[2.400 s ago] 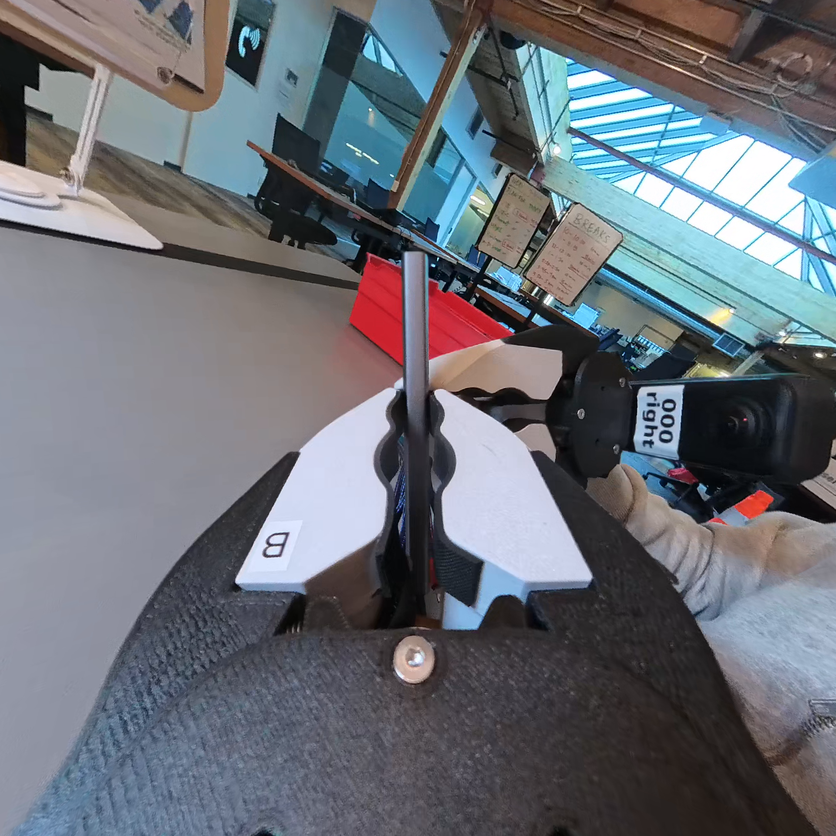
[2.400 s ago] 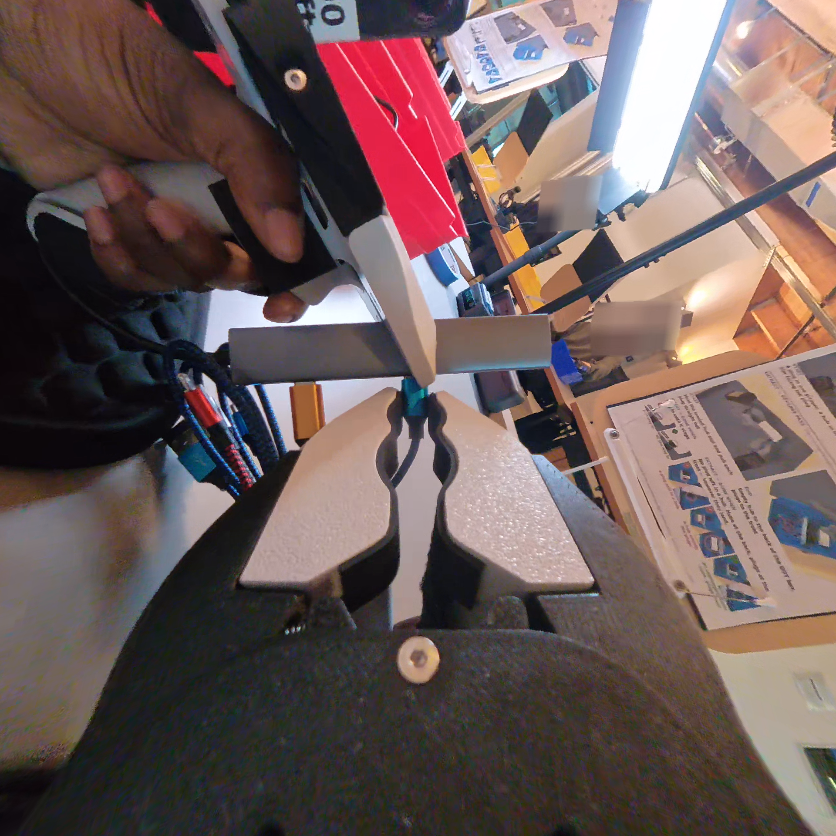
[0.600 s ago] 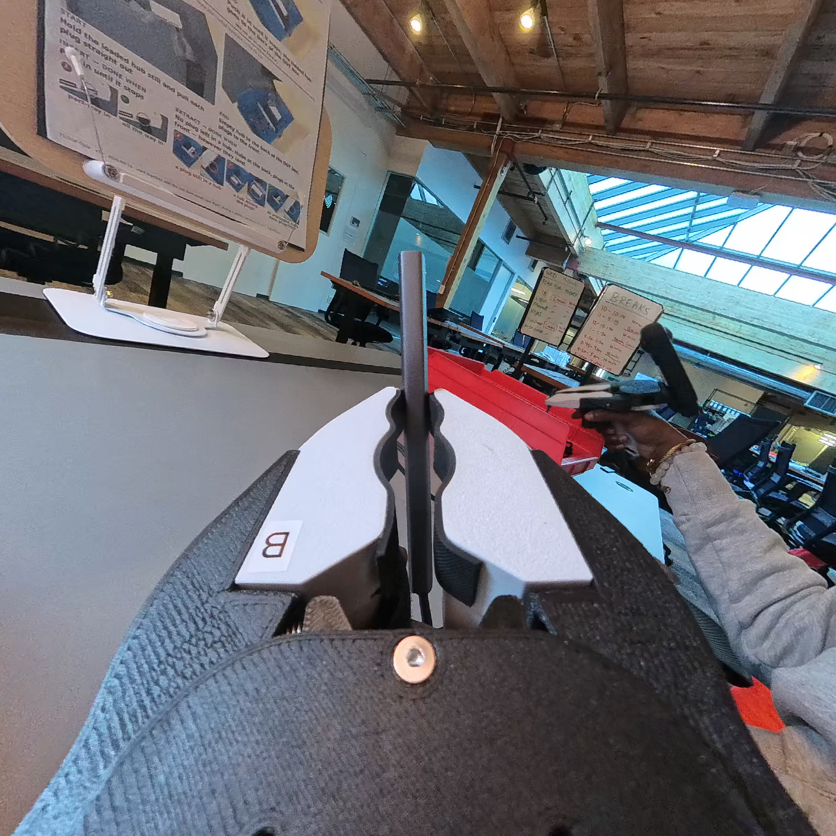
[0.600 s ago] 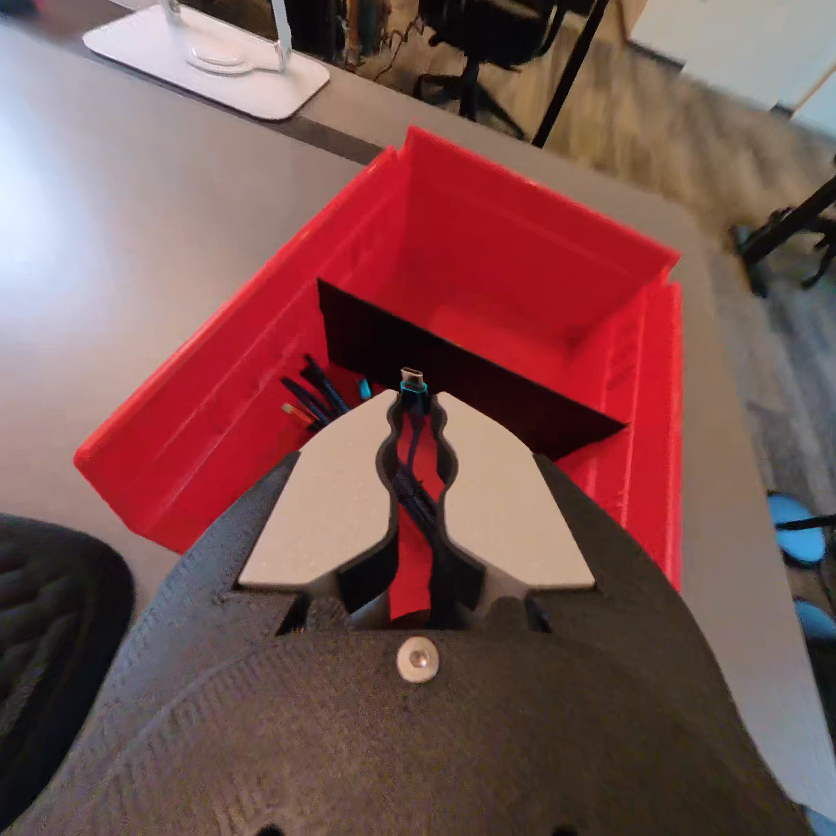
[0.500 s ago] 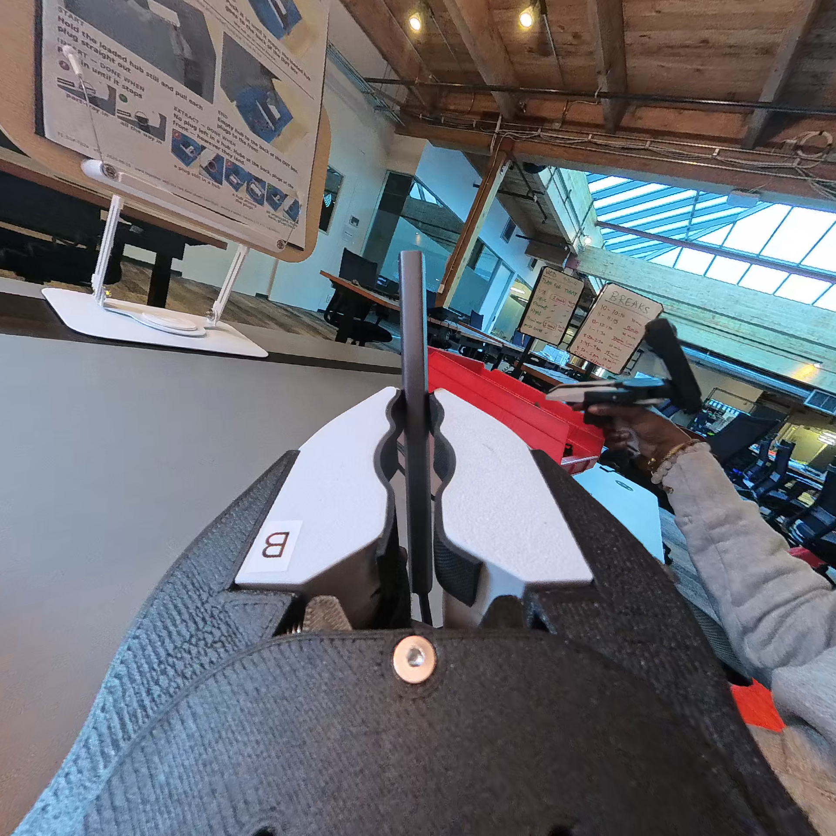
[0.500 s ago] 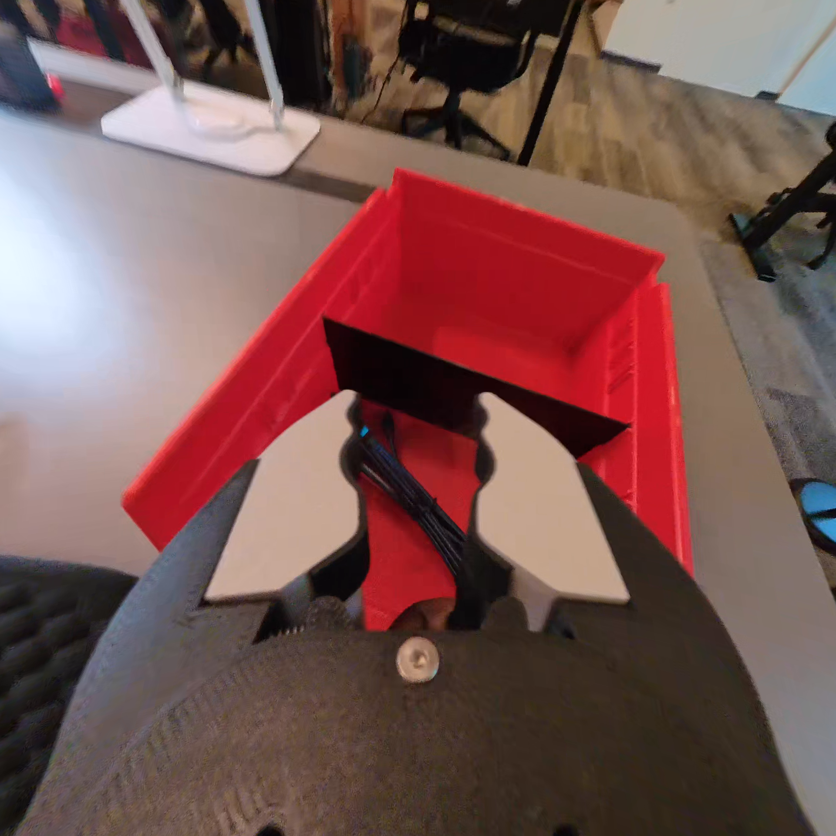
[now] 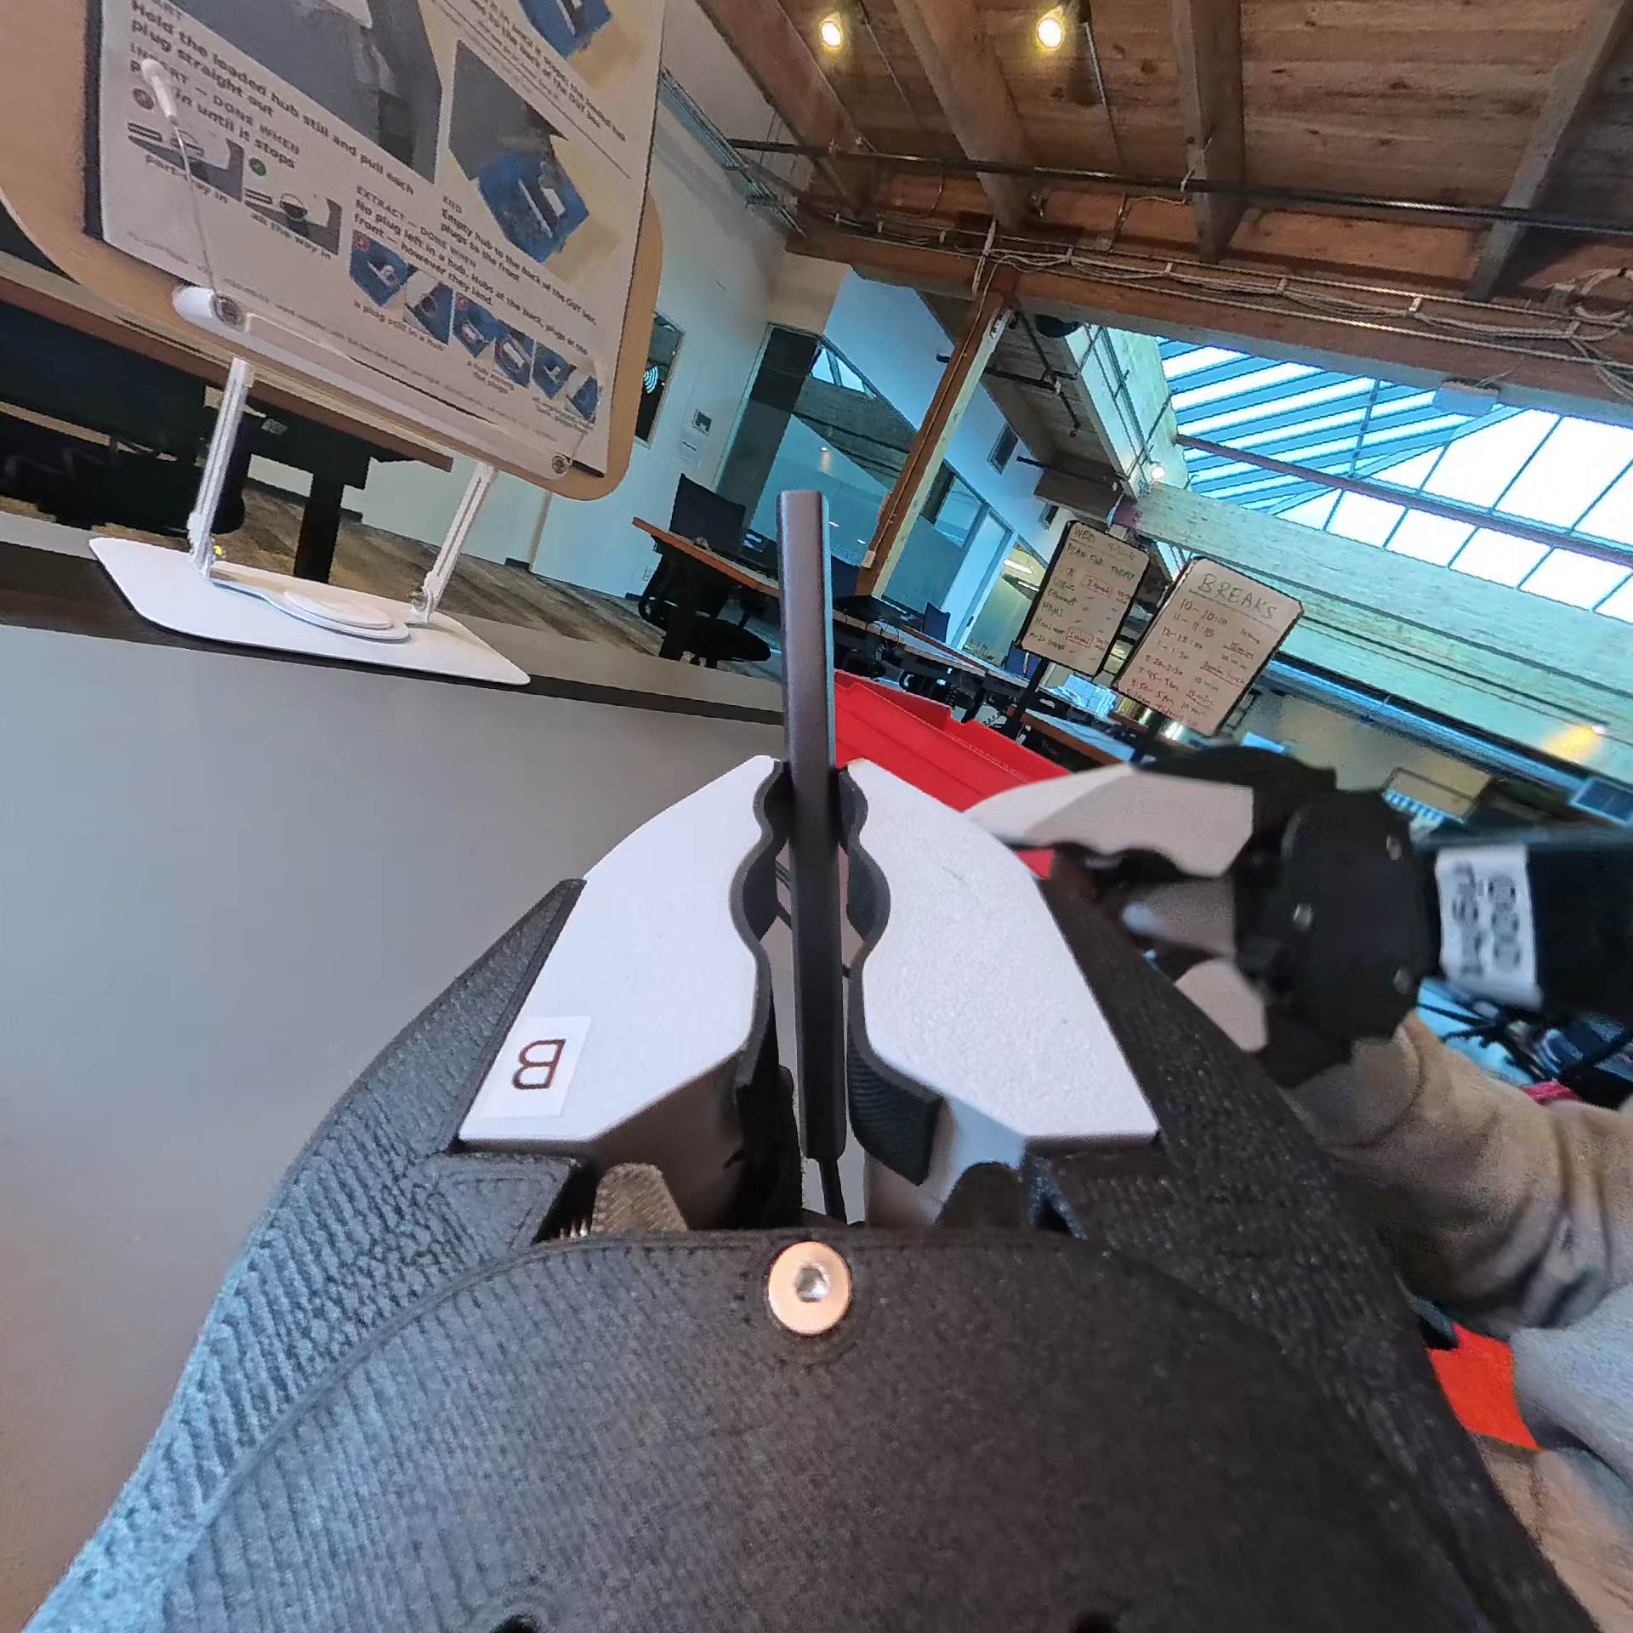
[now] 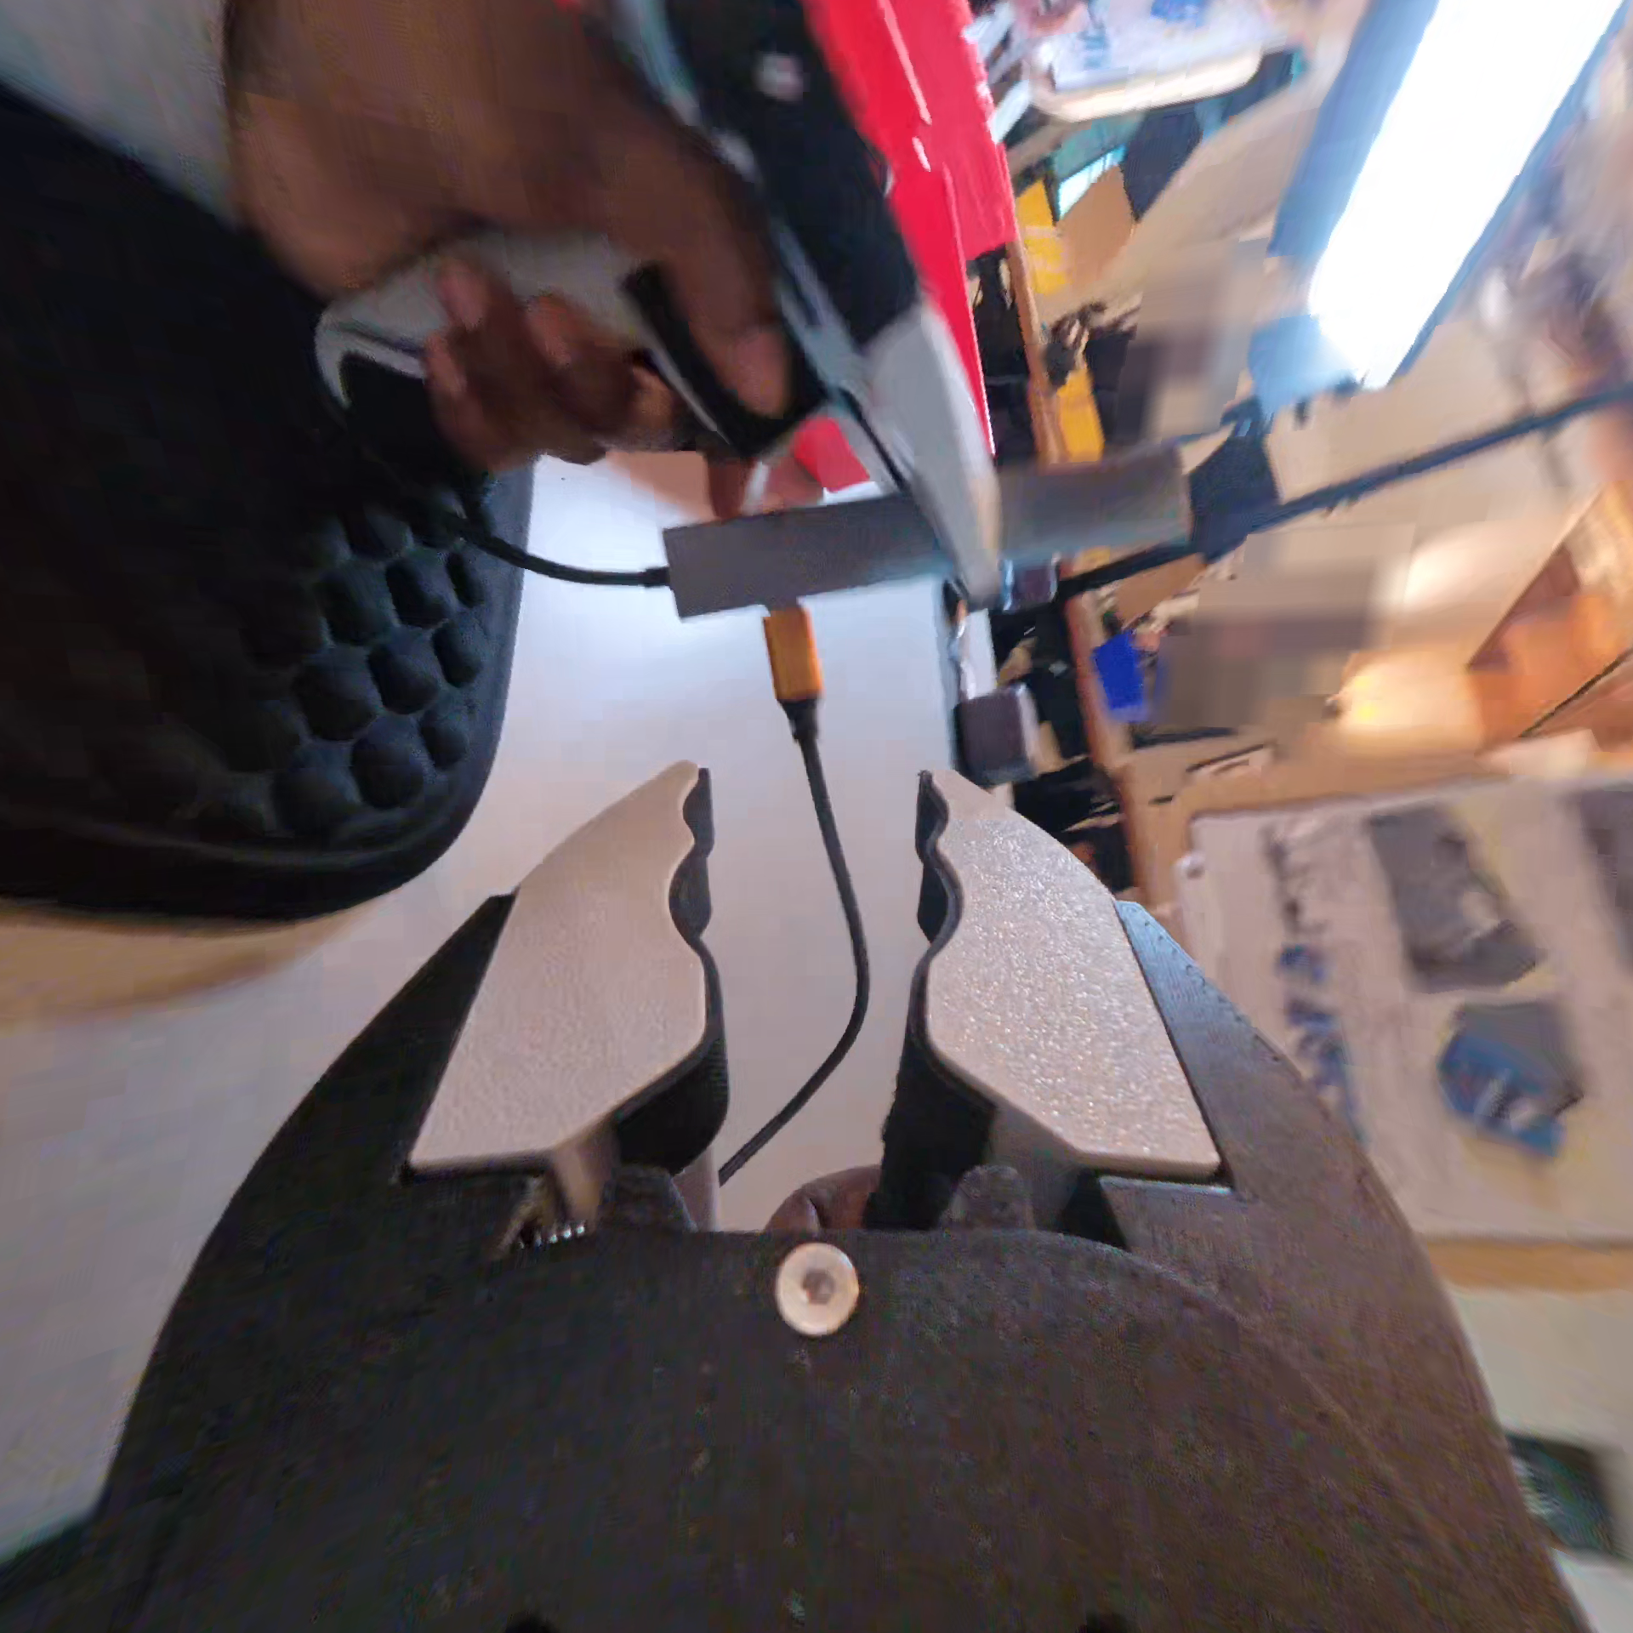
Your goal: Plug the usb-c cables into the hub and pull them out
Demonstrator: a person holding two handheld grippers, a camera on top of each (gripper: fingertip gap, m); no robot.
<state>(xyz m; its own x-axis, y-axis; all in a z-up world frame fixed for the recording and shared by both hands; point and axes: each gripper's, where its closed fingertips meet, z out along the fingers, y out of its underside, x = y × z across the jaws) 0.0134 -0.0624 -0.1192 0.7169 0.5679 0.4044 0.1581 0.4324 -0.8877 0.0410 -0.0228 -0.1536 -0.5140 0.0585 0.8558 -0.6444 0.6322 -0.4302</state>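
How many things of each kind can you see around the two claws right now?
Claws: 2, the left claw and the right claw
Hubs: 1, the grey hub
Plugged-in cables: 1, the orange-tipped cable
Red bins: 1, the red bin
Instruction boards: 1, the board
Total: 6

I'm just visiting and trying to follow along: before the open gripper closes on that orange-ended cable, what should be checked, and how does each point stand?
1. Hub held firm: ok, the left gripper is shut on it.
2. Right gripper ready: ok, its jaws stand apart and empty.
3. Orange plug seated in the hub: ok, it sits against the hub's edge.
4. Plug between the jaws: not ok, it lies ahead of the tips; only its black cable runs between them.
5. Other ports free: cannot tell, the picture is blurred.
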